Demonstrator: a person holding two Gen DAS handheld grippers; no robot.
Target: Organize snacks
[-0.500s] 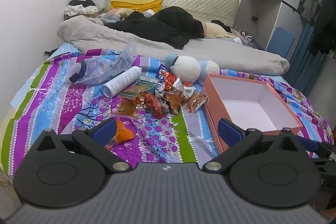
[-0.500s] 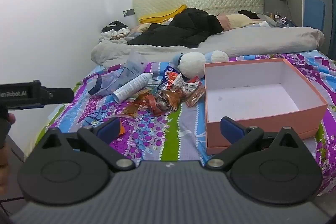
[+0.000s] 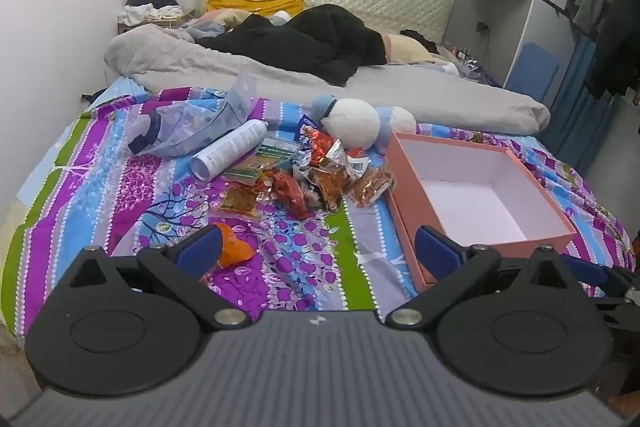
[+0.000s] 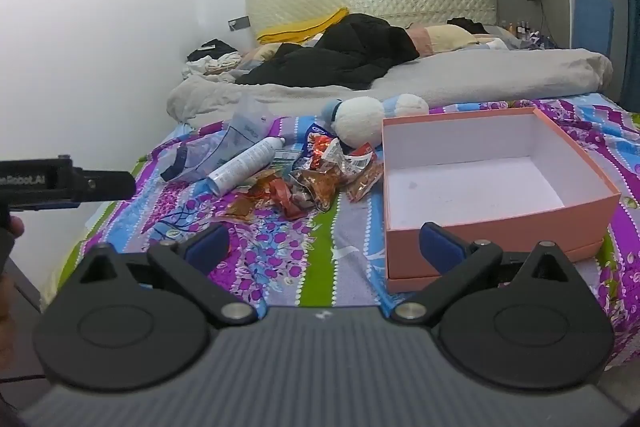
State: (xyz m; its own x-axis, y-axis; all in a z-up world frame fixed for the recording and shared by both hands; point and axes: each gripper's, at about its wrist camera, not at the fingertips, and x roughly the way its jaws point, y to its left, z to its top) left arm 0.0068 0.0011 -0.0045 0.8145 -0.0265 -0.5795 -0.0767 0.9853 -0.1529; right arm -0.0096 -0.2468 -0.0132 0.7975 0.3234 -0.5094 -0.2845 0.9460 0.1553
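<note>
Snack packets (image 3: pixel 320 175) lie heaped on the bed (image 3: pixel 120 195), ahead of the left gripper (image 3: pixel 318 251) and the right gripper (image 4: pixel 324 245), both spread wide and empty. Ahead-right sits the open pink box (image 3: pixel 412 195); the white spray can (image 3: pixel 230 153), at the heap's left edge, lies flat, long axis running diagonally away to the right.

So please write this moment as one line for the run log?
left hand-held gripper: open, empty | right hand-held gripper: open, empty | snack packets: piled on bed | pink box: empty
</note>
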